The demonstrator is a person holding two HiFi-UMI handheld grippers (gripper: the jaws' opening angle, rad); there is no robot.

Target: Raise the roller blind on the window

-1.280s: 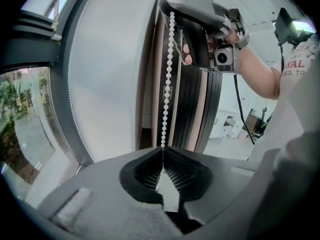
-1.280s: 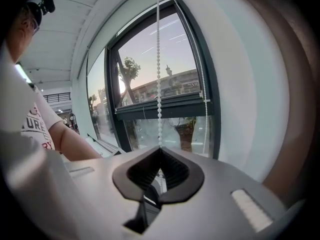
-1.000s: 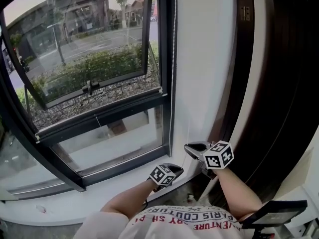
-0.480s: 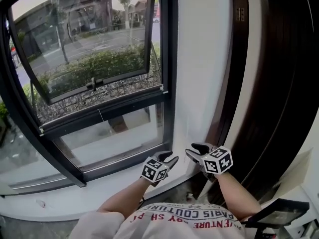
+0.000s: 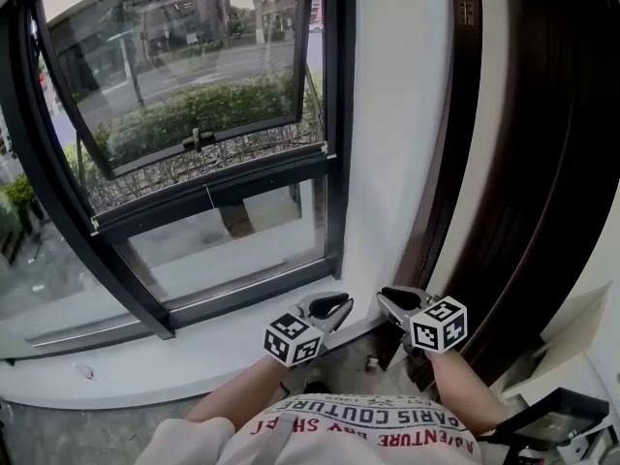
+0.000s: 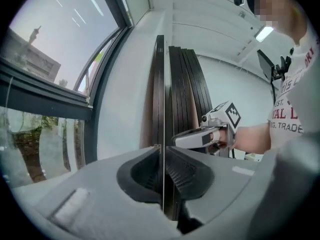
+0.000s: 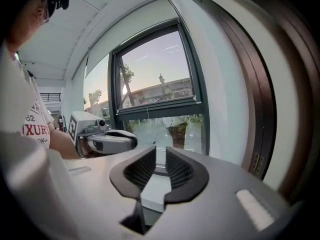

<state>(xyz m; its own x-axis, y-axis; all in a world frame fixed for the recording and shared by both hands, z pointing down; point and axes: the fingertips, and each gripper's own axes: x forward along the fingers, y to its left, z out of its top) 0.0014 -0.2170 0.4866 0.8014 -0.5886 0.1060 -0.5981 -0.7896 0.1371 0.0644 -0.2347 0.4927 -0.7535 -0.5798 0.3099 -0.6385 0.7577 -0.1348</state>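
Blind cord — thin, its long axis vertical — hangs within the gap of the nearer left gripper, jaws just narrowing but not yet pinching it; right gripper, jaws likewise narrowing, parted and empty, waits alongside; the blind itself lies out of view, presumably above the window.

Street-side room: big window, dark door

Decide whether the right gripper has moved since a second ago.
Yes. The right gripper drew back toward the person, away from the window frame's lower corner; its jaws, nothing between them, have just been closing.
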